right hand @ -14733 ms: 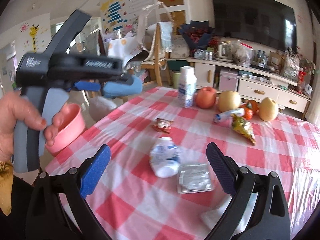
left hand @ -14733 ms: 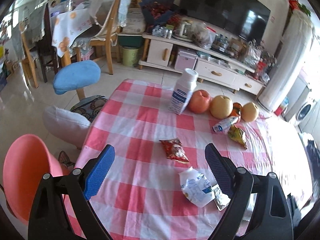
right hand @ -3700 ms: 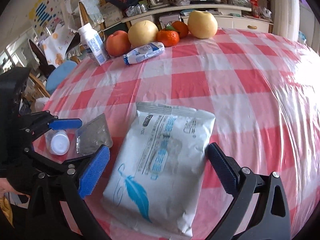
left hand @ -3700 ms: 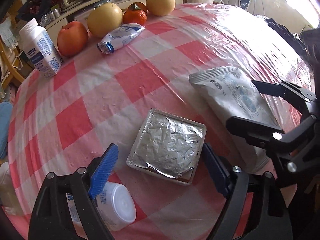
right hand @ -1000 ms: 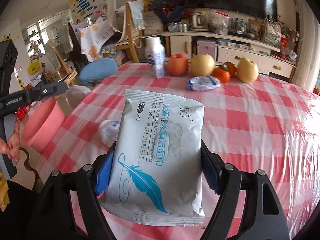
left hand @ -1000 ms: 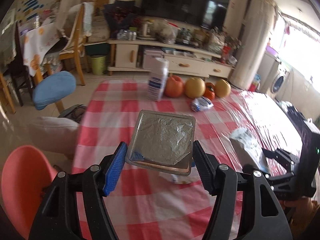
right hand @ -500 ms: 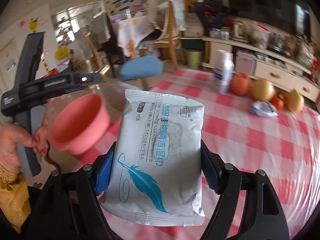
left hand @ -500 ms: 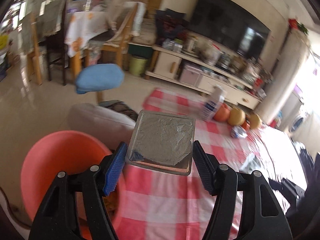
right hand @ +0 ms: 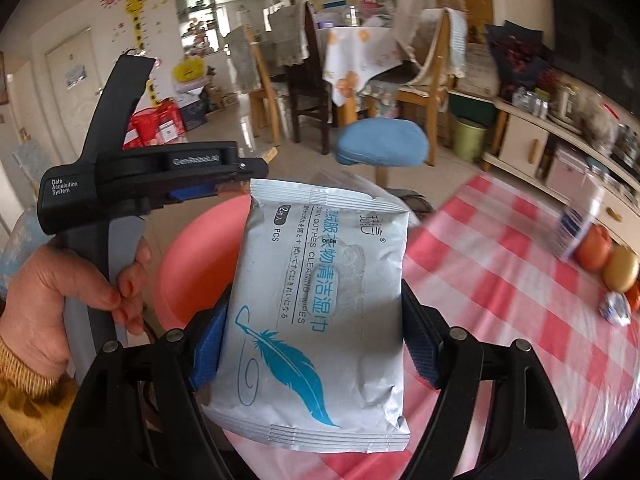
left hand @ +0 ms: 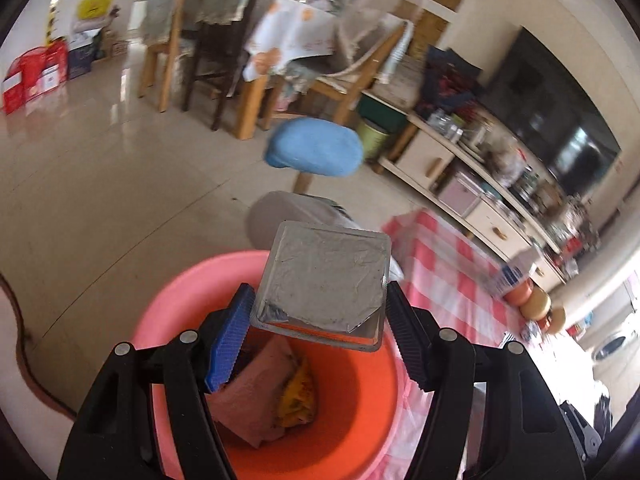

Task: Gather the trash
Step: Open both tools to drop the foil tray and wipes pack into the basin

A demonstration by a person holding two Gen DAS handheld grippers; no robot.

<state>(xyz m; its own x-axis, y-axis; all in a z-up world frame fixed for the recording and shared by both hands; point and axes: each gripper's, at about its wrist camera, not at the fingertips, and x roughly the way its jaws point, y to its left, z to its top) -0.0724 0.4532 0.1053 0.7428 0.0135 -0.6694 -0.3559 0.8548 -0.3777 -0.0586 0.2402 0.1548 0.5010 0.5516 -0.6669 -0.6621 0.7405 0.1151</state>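
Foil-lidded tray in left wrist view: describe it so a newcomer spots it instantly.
Find the pink bin beside the checked table. Directly above its mouth, the left gripper clamps the foil-lidded tray: square, shallow, crinkled silver foil, one near corner peeled, unlike the crumpled wrappers inside the bin.

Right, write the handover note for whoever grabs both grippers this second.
Left gripper: shut on the foil-lidded tray, held over the pink bin.
Right gripper: shut on the wet-wipes pack, near the bin, above the table edge.
Done: some wrappers already lie in the bin.
Left: drop the tray, then the wipes pack. A crumpled packet lies on the checked table beside the fruit and may need collecting.
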